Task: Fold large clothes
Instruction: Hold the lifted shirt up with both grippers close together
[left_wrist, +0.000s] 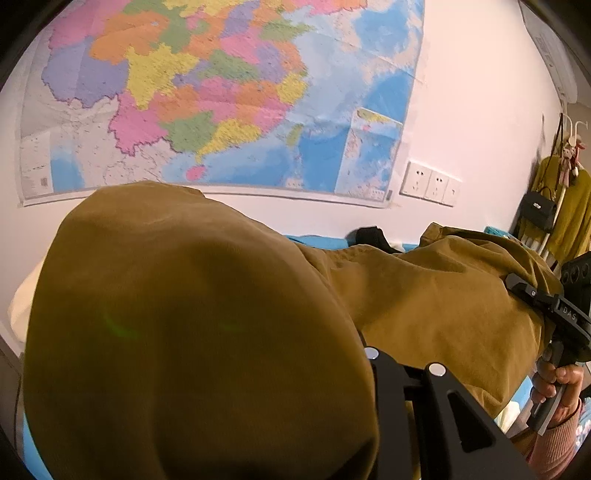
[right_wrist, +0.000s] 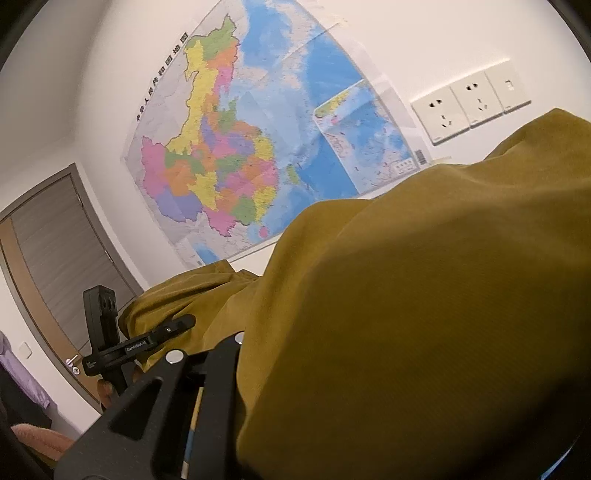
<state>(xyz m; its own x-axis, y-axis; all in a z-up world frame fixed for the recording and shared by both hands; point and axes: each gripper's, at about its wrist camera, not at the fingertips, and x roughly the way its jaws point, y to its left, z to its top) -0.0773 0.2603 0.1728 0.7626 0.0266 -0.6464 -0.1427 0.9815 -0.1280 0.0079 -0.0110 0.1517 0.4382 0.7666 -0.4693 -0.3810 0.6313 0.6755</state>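
Two grippers carry one mustard-brown garment (left_wrist: 207, 314) between them, lifted in front of the wall map (left_wrist: 221, 92).

Left side: your left gripper (left_wrist: 369, 350) has cloth draped over its fingers, which appear to be pinching a fold; the tips themselves are buried, so the bite depth is unknown. Seen from the right wrist, the left gripper (right_wrist: 177, 325) nips the garment's far edge.

Right side: the right gripper (left_wrist: 517, 288) is clamped on the garment's other end, with your hand (left_wrist: 554, 384) on the handle. In its own view the right gripper (right_wrist: 236, 343) is smothered in fabric.

Risks: a shallow pinch could slip under the hanging weight. Uneven lift would skew the fold line.

Hidden: both sets of fingertips, the garment's lower half and shape, and the bed surface (left_wrist: 317, 242) apart from a blue sliver.
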